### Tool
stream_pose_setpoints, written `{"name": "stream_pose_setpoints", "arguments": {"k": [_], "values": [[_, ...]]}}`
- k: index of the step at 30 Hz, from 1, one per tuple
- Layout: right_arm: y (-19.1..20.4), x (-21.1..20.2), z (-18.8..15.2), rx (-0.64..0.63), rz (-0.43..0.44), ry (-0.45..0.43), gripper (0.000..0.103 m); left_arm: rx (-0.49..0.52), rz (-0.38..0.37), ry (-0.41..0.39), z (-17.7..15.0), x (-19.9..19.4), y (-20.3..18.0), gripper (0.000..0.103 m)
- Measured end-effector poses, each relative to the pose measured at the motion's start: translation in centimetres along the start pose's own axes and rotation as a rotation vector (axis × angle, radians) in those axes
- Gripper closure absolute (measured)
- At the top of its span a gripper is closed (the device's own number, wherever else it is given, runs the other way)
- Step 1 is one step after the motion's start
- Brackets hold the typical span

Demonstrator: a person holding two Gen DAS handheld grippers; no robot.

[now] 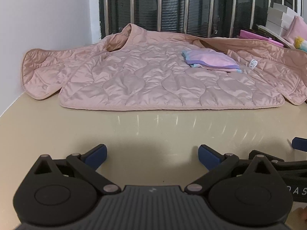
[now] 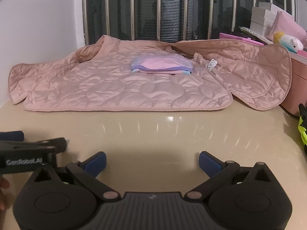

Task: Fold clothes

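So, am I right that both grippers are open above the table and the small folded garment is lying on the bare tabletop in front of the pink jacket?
Not quite: the folded garment lies on top of the jacket, not on the bare table. The right wrist view shows it plainly. The rest holds: the left gripper and right gripper are both open above the table.

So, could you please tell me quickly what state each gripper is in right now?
Left gripper: open, holding nothing, above the bare table.
Right gripper: open, holding nothing, short of the pink jacket.
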State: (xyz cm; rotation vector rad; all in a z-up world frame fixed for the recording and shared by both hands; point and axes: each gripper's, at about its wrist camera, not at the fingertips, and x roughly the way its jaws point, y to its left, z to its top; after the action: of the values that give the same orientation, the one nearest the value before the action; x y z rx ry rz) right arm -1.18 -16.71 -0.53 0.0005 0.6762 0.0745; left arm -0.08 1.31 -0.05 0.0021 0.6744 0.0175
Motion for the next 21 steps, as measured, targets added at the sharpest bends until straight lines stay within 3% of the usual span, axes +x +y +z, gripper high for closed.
{"name": "stream_pose_setpoints", "arguments": {"k": [7, 21], "values": [[-0.23, 0.83, 0.64, 0.019, -0.035, 0.004, 0.0, -0.013, -0.05, -0.011, -0.16, -0.43, 0.74, 0.0], [-0.53, 0.84, 0.7, 0.019, -0.023, 0.004, 0.0, 0.016, -0.024, 0.0, -0.07, -0.14, 0.29, 0.0]]}}
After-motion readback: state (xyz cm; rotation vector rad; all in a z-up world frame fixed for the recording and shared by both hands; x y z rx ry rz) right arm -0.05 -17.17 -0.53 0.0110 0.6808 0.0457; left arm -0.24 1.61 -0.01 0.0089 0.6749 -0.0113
